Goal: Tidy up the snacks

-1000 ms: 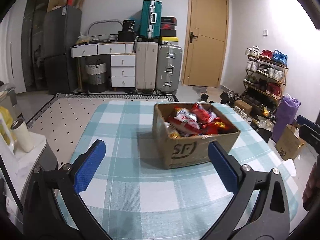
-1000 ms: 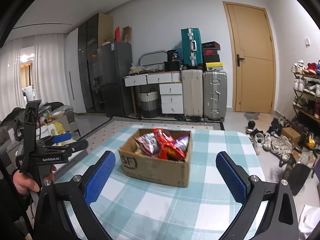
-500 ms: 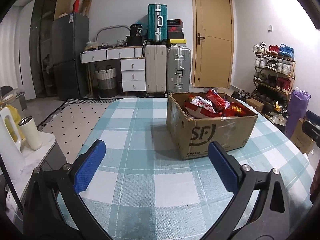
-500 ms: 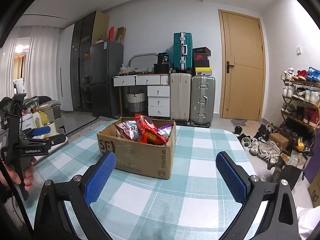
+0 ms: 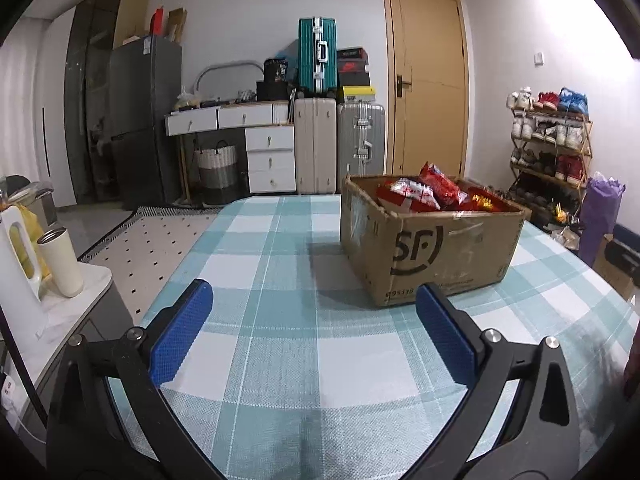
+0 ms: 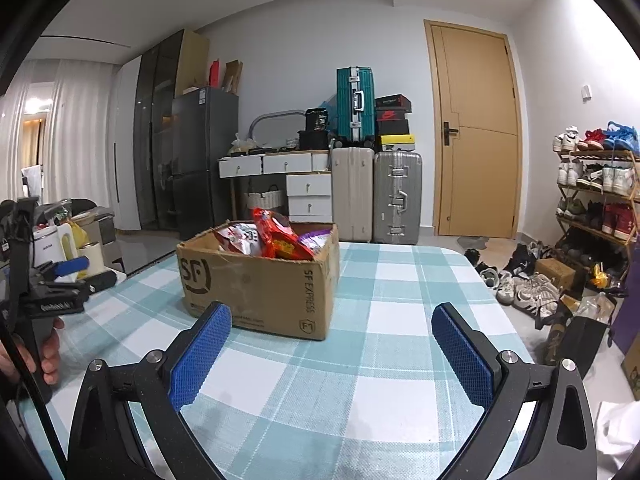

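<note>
A brown cardboard box (image 5: 434, 244) marked SF stands on the table with the teal-and-white checked cloth (image 5: 280, 340). It is full of snack packets (image 5: 432, 192), mostly red, some silver and purple. My left gripper (image 5: 314, 318) is open and empty, low over the cloth, with the box ahead and to the right. My right gripper (image 6: 332, 342) is open and empty, with the box (image 6: 260, 280) and its snack packets (image 6: 276, 238) just ahead and to the left. The left gripper also shows in the right wrist view (image 6: 70, 270), held in a hand at the table's left edge.
A side table with a white kettle (image 5: 18, 252) and a cream tumbler (image 5: 60, 262) stands left of the table. Suitcases (image 5: 338, 148), white drawers, a fridge and a door line the back wall. A shoe rack (image 6: 596, 196) and loose shoes (image 6: 520, 284) are to the right.
Both grippers have dropped lower toward the table, so the box looks nearer and is seen more from the side. Both stay open and empty.
</note>
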Motion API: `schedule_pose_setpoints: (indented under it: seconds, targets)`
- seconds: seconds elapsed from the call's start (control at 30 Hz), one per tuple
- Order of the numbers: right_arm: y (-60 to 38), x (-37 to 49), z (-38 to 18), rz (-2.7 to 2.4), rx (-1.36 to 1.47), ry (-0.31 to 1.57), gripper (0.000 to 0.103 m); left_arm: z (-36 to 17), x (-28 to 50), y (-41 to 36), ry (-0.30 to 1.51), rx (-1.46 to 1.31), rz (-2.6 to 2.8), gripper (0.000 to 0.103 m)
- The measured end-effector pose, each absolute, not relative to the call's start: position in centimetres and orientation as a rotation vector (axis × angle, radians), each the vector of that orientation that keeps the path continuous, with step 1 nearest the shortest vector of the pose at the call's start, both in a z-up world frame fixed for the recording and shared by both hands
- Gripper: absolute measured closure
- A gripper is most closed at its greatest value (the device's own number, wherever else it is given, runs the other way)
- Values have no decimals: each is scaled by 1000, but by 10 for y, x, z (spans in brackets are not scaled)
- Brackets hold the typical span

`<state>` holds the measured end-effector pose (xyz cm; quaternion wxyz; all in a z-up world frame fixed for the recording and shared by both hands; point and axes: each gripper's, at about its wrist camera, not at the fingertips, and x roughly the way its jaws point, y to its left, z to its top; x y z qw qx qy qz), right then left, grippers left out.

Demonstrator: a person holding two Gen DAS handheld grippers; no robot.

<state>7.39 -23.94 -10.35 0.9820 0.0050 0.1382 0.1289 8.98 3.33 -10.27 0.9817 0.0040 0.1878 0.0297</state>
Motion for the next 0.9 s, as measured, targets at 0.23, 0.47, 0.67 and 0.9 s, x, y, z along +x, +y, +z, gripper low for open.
schedule_pose_setpoints:
  seconds: [0.23,0.47,0.67,0.9]
  targets:
    - [-235,75,-105,261,-9,281,1,-104,95,35,400,5,81,1]
    - [-237,76,-106,259,-8,283,1,-101,82,33,325,13,93,1]
    - [-237,73,-104,264,-10,283,1,-100,80,34,321,10,85,1]
    - [-237,73,-104,264,-10,283,1,-100,80,34,321,8,87,1]
